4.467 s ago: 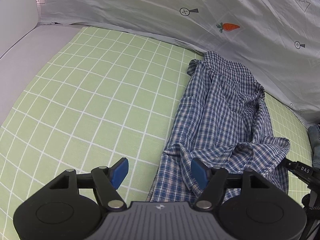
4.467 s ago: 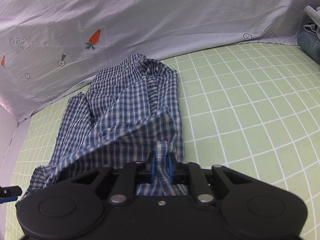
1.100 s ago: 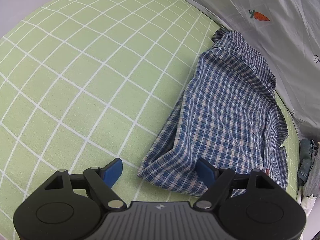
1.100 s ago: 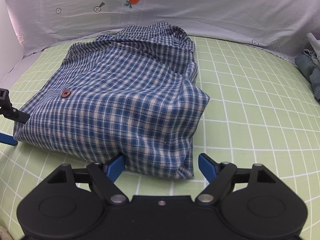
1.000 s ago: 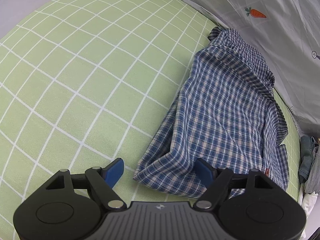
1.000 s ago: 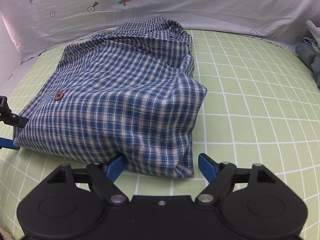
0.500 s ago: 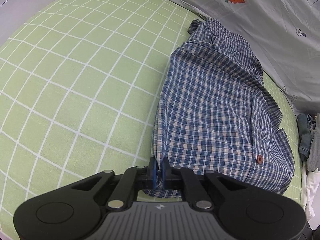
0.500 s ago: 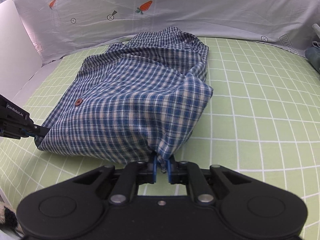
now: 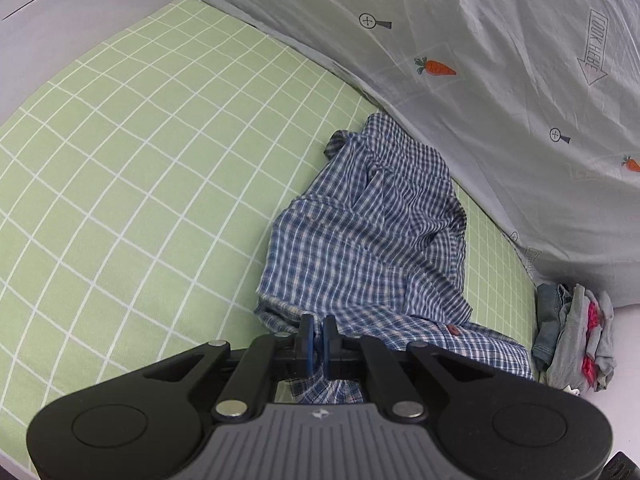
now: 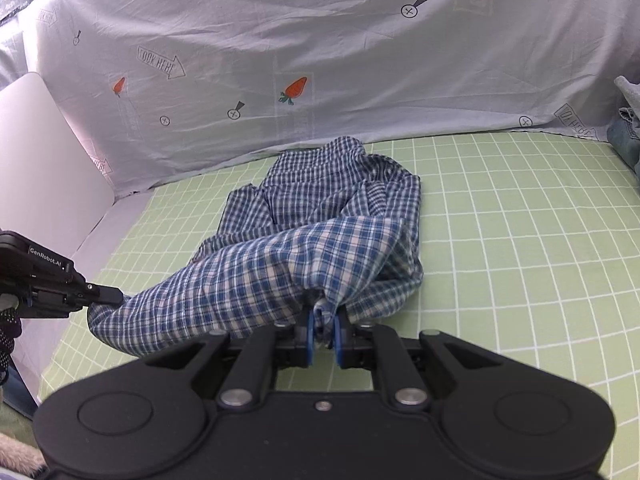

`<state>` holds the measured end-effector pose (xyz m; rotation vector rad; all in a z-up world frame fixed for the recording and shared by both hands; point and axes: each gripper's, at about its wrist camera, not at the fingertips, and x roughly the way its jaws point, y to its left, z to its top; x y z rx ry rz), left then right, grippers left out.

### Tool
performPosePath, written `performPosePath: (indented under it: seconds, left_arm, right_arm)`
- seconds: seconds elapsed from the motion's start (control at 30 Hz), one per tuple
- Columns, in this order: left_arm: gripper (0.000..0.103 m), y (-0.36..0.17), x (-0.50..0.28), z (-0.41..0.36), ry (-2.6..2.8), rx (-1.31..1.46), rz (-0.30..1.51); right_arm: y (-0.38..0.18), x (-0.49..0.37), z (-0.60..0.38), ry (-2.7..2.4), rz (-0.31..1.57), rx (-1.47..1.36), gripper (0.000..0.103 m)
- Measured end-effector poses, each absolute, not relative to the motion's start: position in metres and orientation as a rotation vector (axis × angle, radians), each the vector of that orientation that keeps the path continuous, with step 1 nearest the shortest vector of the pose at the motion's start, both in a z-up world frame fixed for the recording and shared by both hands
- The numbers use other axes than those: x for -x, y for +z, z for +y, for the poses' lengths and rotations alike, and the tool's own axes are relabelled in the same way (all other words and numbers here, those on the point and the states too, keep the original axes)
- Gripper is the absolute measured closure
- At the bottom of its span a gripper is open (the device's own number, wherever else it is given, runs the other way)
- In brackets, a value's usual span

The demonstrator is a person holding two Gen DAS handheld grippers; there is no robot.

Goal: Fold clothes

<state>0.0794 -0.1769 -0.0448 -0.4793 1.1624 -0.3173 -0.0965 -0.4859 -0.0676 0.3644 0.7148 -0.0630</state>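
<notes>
Both hand-held grippers [image 9: 316, 338] [image 10: 322, 334] pinching plaid shirt [image 10: 320, 248] near hem

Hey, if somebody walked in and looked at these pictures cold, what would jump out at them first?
Most striking is the blue and white checked shirt, its near edge lifted off the pale green grid-patterned sheet by both grippers. The right gripper and the left gripper are each shut on a bunch of that edge. Behind hangs a grey backdrop cloth printed with orange carrots.
</notes>
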Motion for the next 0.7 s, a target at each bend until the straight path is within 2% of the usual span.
performPosePath:
  seconds: [0.33,0.7]
  left_arm:
    - [0.1,-0.042,-0.183,-0.221,-0.341,0.471,1.105]
    - [0.1,-0.08,-0.321,-0.268,-0.282,0.458,1.029]
  right_arm:
    - [-0.059,0.003,-0.535,-0.092,0.634,-0.43,0.093]
    - [-0.111,-0.138,-0.6,-0.192,0.632,-0.447,0.097]
